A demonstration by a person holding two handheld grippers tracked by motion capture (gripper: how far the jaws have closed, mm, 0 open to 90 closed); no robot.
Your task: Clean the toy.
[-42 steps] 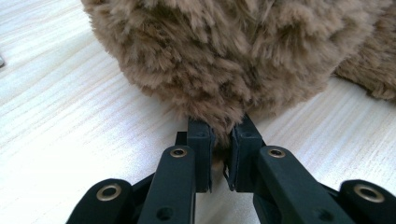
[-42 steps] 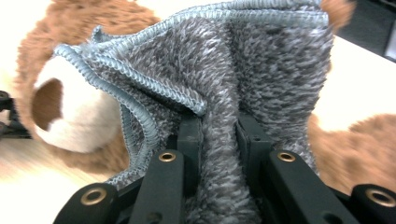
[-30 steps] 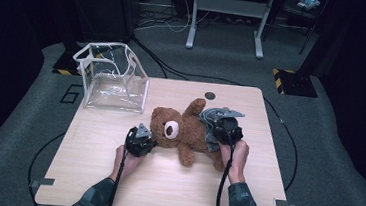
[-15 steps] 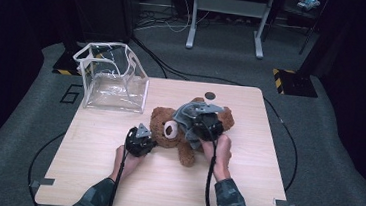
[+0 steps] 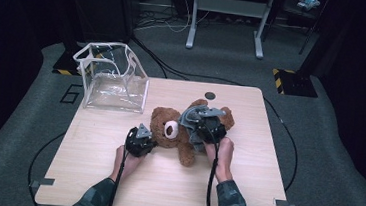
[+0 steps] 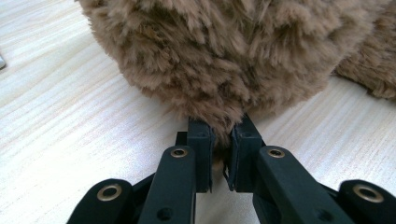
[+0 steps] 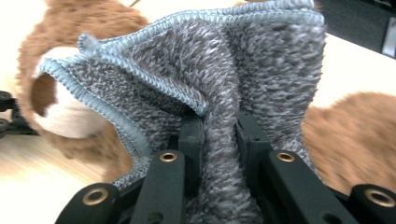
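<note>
While left gripper (image 5: 143, 140) pinches teddy bear (image 5: 169, 128) head fur at 9 o'clock, right gripper (image 5: 208, 129) clamps grey cloth (image 7: 224, 93) (probably draped over bear's body) at 3 o'clock.

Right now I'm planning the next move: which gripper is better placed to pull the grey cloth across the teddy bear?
Right. The right gripper is shut on the grey cloth over the teddy bear; the left gripper pinches fur at its head.
</note>
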